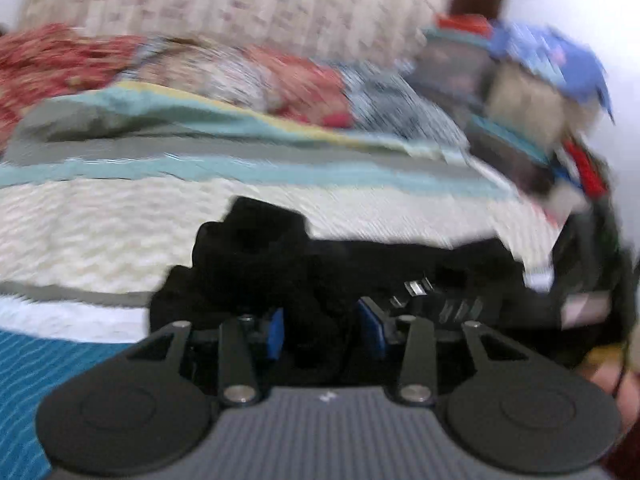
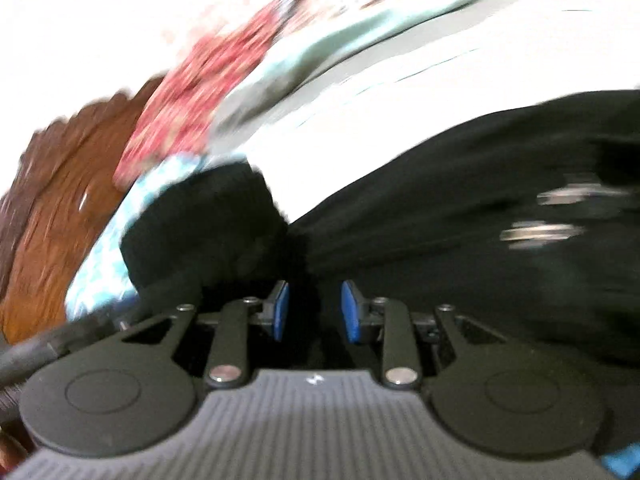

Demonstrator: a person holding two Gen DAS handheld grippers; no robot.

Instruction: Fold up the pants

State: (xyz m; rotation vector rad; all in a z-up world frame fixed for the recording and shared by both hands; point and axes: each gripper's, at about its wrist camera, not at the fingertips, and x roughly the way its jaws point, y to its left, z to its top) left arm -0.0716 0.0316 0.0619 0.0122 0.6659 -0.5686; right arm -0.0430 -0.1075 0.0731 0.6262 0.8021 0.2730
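Both grippers gripped the black pants: the left gripper (image 1: 320,330) had bunched cloth (image 1: 256,248) between narrow jaws, the right gripper (image 2: 314,312) likewise. Only the left view showed the cluttered pile (image 1: 532,100) beyond the striped bed (image 1: 100,216); only the right, brown wood (image 2: 52,208).

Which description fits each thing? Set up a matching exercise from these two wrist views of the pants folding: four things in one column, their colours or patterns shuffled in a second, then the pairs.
Things
1. pants
2. gripper pads
3. bedspread
4. pillow

Descriptions
A. red floral print
B. black
C. blue
D. cream with teal and grey stripes

Pairs: 1-B, 2-C, 3-D, 4-A
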